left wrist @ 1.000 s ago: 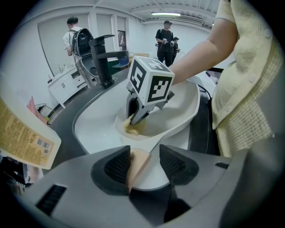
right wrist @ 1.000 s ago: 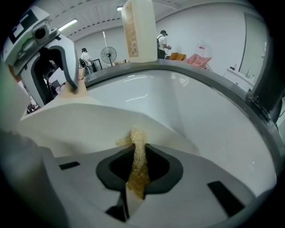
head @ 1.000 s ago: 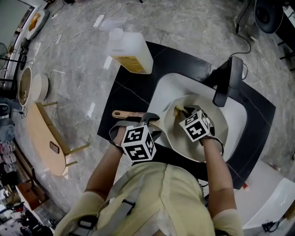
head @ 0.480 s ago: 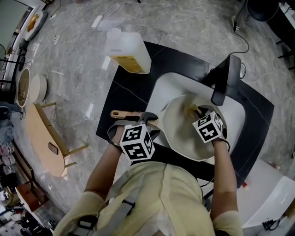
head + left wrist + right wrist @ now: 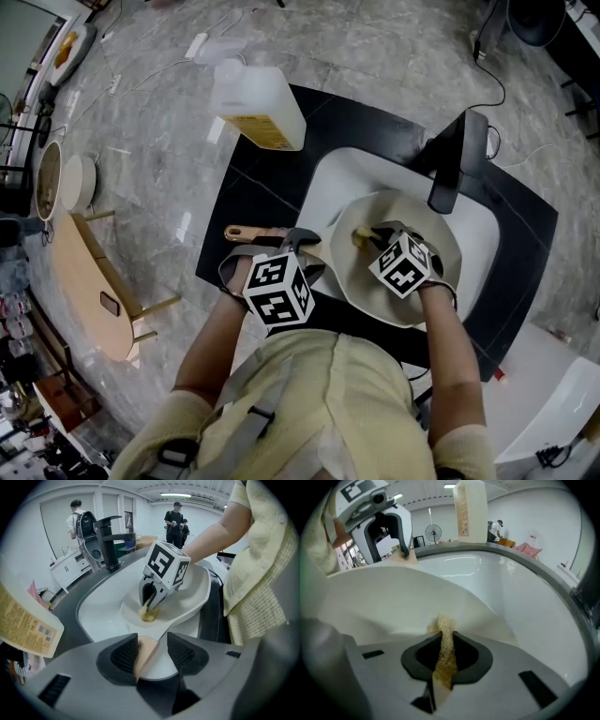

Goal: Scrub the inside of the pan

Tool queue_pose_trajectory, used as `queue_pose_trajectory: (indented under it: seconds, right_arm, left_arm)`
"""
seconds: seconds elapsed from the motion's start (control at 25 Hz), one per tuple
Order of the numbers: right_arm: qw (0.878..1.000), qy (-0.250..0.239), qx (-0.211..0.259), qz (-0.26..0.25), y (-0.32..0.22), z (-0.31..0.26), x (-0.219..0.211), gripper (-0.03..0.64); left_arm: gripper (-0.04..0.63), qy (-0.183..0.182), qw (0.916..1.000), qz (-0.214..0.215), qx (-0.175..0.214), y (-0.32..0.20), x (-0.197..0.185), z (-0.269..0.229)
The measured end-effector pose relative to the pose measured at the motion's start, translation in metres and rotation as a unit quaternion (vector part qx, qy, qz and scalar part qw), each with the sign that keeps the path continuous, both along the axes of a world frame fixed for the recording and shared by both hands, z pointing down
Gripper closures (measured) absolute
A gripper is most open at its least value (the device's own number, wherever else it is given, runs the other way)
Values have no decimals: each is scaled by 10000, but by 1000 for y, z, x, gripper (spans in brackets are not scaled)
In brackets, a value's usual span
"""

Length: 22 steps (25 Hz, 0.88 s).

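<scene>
A cream pan [image 5: 361, 277] lies tilted in the white sink [image 5: 328, 183], its wooden handle [image 5: 246, 232] pointing left. My left gripper [image 5: 298, 242] is shut on that handle [image 5: 145, 649], which sits between the dark pads [image 5: 124, 654]. My right gripper [image 5: 372, 234] is shut on a yellow sponge [image 5: 445, 644] and points down into the pan. The sponge [image 5: 149, 615] rests on the pan's inner surface [image 5: 190, 597], left of its middle. In the right gripper view the pan's wall [image 5: 393, 602] fills the foreground and the left gripper [image 5: 393, 541] shows beyond its rim.
A black faucet [image 5: 459, 164] stands over the sink's far right side. A white detergent jug [image 5: 258, 103] sits at the far left corner of the black counter [image 5: 253, 183]. Several people stand far back in the room in the left gripper view.
The right gripper swept the sponge to the right across the pan's inside, then back left to about where it was a second ago. The left gripper and the handle stayed put.
</scene>
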State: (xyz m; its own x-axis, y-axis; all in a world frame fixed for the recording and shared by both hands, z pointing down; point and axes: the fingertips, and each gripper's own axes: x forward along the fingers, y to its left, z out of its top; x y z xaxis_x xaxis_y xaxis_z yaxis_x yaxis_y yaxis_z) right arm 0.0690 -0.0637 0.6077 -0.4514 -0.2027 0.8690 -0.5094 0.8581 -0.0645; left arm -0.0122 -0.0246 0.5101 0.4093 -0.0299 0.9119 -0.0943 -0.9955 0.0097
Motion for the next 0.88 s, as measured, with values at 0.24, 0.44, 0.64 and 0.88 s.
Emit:
queue_pose_trajectory:
  seconds: [0.24,0.44,0.64,0.88]
  right_arm:
    - [9890,1166,660,-622,-11,22,15,563]
    - [9804,1835,608,-393,-15,33,47,563]
    - [9683,2449,386,-309,-10,37,80,563]
    - [9501,3071,-42,-539,4,36,105,563]
  left_arm:
    - [402,-10,10000,-16,55,-1,0,1]
    - [402,-19,10000,-28,53,-2,-1,1]
    - [402,-33,10000,-54,34,-2,-1,2]
    - [400,-55,9999,-94,-71,-2,-1,2]
